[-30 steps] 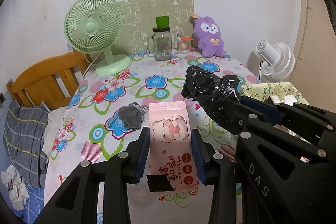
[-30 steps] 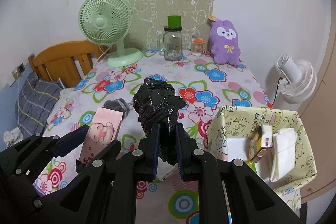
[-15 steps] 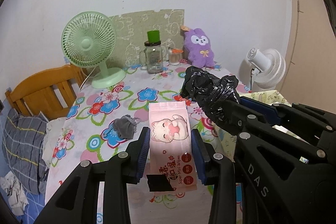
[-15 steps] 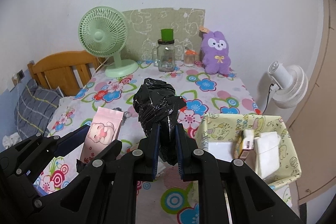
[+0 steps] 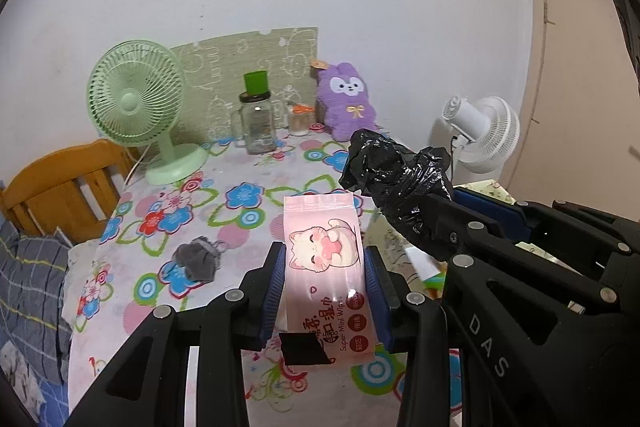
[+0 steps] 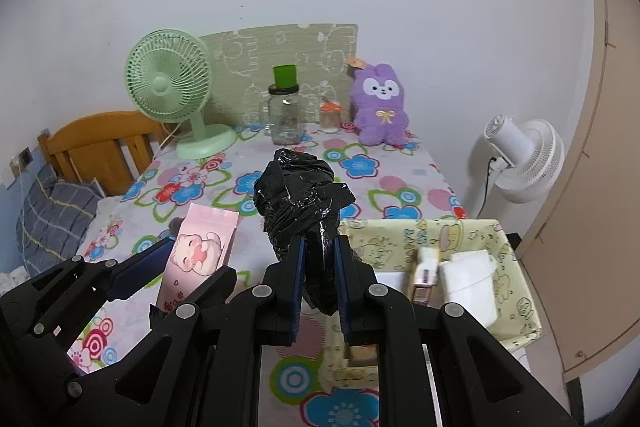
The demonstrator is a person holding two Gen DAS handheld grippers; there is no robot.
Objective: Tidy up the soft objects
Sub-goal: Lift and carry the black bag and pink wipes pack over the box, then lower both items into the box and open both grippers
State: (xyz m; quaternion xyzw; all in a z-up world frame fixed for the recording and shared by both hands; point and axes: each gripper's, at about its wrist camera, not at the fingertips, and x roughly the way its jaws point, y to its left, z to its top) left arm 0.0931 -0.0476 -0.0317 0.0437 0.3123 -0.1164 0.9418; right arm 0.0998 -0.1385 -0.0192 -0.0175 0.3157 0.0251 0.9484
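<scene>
My left gripper point(image 5: 325, 267) is shut on a pink wet-wipes pack point(image 5: 326, 259) with a cat picture, held above the flowered table point(image 5: 192, 203). The pack also shows in the right wrist view point(image 6: 200, 251). My right gripper point(image 6: 319, 259) is shut on a crumpled black plastic bag point(image 6: 302, 195), held above the left edge of a yellow fabric bin point(image 6: 516, 267). The black bag also shows in the left wrist view point(image 5: 396, 179). A small grey cloth point(image 5: 198, 259) lies on the table to the left. A purple plush bunny point(image 6: 380, 107) sits at the back.
A green fan point(image 6: 172, 87), a glass jar with a green cup on it point(image 6: 284, 115) and a small jar point(image 6: 330, 117) stand at the back. The bin holds white packs point(image 6: 468, 275) and a small box point(image 6: 426, 275). A white fan point(image 6: 520, 159) stands right, a wooden chair point(image 6: 100, 143) left.
Both grippers have risen and pulled back from the table with their loads. The bin has come closer under the right gripper.
</scene>
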